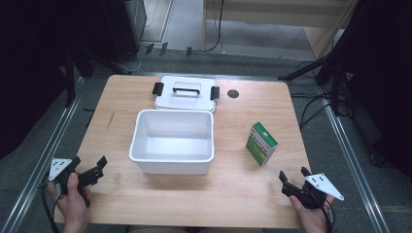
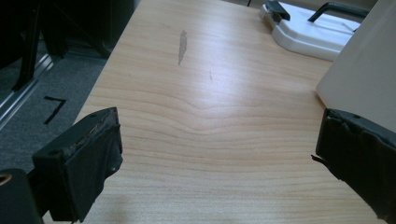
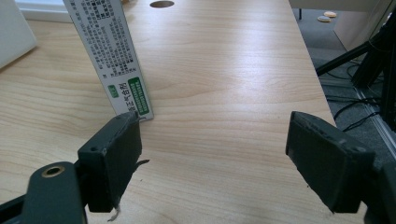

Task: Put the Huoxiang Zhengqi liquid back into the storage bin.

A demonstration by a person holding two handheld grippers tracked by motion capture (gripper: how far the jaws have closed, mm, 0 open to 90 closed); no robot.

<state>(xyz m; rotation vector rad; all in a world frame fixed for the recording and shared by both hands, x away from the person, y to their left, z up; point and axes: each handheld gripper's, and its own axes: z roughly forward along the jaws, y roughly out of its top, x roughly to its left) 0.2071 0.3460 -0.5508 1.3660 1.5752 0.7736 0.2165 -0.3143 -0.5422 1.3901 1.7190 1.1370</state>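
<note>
Tongs at rest near the front edge of the tabletop point(image 1: 121, 194), with nothing yet picked up. I hold the left tongs point(image 1: 94, 170) at the near-left corner, jaws spread wide over bare wood, as the left gripper view confirms point(image 2: 219, 154); the right tongs point(image 1: 293, 178) sit at the near-right corner, likewise spread and empty point(image 3: 212, 154). A green-and-white carton point(image 1: 261, 143) stands upright on the wood to the right of the white bin point(image 1: 172, 167), apart from it and just ahead of my right tongs; in the right gripper view its printed side point(image 3: 112, 60) rises just beyond the left-hand jaw, not between the two. The bin stands open and looks empty inside. Its lid point(image 1: 184, 97), with a dark handle and two dark latches, lies flat on the tabletop touching the bin's far wall. By my reading, the work is at its start: the bin is already uncovered, while grasping the carton, placing it inside, and perhaps refitting the lid all remain. The right tongs are the nearer to the carton.
</note>
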